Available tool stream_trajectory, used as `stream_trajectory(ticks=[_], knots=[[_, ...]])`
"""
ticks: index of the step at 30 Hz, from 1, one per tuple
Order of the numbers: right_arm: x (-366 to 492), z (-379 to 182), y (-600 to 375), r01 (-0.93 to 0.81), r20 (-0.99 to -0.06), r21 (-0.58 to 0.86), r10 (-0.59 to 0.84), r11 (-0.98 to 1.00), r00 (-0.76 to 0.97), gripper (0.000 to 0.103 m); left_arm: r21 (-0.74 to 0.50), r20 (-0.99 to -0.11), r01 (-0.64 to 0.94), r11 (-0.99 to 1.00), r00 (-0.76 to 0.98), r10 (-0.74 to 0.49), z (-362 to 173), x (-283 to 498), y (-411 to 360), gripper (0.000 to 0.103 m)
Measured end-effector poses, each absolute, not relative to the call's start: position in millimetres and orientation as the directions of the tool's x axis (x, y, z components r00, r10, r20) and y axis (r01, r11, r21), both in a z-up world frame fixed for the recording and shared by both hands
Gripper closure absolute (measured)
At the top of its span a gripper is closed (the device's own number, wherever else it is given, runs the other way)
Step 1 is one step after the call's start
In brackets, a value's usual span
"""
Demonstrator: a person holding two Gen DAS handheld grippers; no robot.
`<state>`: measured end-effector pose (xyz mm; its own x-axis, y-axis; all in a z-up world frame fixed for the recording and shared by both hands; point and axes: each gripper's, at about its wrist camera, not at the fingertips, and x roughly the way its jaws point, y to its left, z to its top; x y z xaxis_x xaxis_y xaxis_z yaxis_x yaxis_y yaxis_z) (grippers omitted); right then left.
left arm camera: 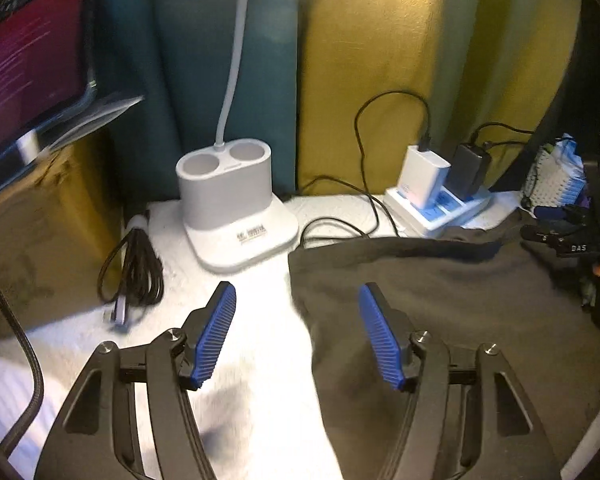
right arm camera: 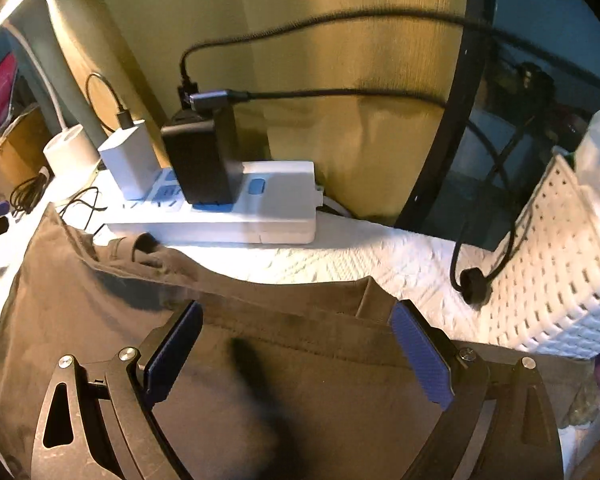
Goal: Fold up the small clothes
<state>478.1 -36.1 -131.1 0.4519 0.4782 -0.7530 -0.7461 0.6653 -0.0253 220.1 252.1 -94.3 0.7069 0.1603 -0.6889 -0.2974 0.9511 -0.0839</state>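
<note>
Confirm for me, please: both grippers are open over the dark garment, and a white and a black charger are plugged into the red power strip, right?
Not quite: the power strip is white with blue sockets, as the right wrist view shows. The rest holds: the left gripper and right gripper are open over the dark garment, with the white charger and black charger plugged in.

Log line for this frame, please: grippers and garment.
left gripper: open, empty | right gripper: open, over garment | dark garment: flat on white table cover

Warm lamp glare above, motion blur, dark fisheye corners
</note>
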Motion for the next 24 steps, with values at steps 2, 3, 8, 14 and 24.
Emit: stream_trajectory(ticks=[2, 3, 8, 14, 24], knots=[[468, -128, -45, -0.745, -0.752, -0.040, 0.471, 0.665, 0.461, 0.007, -0.100, -0.692, -0.289, 0.952, 0.707, 0.142, -95, 207, 246, 0.039], [463, -126, -50, -0.743, -0.751, -0.045, 0.467, 0.668, 0.466, 0.007, -0.108, -0.694, -0.284, 0.953, 0.708, 0.133, -94, 203, 243, 0.039], [434, -122, -89, -0.710, -0.752, -0.062, 0.436, 0.701, 0.495, 0.007, -0.173, -0.695, -0.259, 0.950, 0.716, 0.068, -99, 169, 224, 0.039], [394, -118, -153, -0.633, -0.740, -0.073, 0.383, 0.771, 0.553, 0.007, -0.232, -0.690, -0.221, 0.947, 0.724, 0.000, -109, 131, 194, 0.037], [329, -122, -242, -0.488, -0.712, -0.077, 0.295, 0.869, 0.638, 0.007, -0.239, -0.702, -0.166, 0.957, 0.710, -0.052, -125, 87, 155, 0.027]])
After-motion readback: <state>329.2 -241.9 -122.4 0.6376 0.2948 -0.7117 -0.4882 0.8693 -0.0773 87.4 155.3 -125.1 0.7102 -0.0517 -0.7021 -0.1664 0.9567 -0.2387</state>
